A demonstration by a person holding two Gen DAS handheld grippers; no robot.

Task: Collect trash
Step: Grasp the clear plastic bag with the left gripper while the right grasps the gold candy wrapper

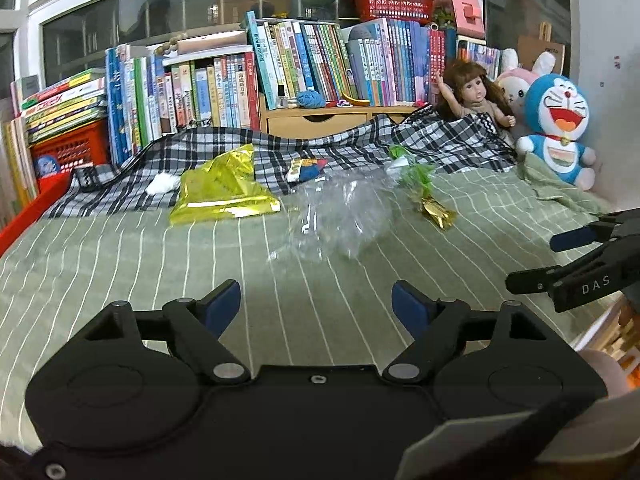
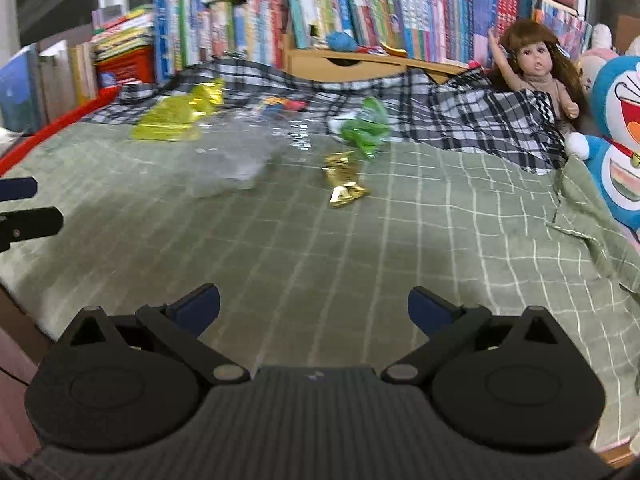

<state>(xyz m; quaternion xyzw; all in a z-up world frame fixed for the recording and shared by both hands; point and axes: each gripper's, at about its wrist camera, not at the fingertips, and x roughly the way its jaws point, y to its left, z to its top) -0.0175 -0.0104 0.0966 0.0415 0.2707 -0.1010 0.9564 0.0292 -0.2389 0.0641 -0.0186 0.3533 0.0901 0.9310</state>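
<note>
Both grippers hang low over the near edge of the bed (image 1: 120,264), the left gripper (image 1: 316,300) and the right gripper (image 2: 314,304) each with jaws spread wide and nothing between the blue pads. No earlier view tells me more than that.

Taking the crumpled clear plastic bag (image 1: 340,216) in the middle of the green striped sheet as the mark: the yellow foil packet (image 1: 220,188) lies just beside it toward the red bed rail, a small white wad (image 1: 162,182) beyond that, a small colourful wrapper (image 1: 306,170) behind it on the checked blanket (image 1: 360,140), and the green wrapper (image 1: 416,172) with a gold wrapper (image 1: 436,212) on the doll's side.

All of it looks feather-light, thin and crinkly. I'd judge the clear bag slippery and springy; pinching a raised fold should hold better than a flat patch against the soft bedding.
</note>
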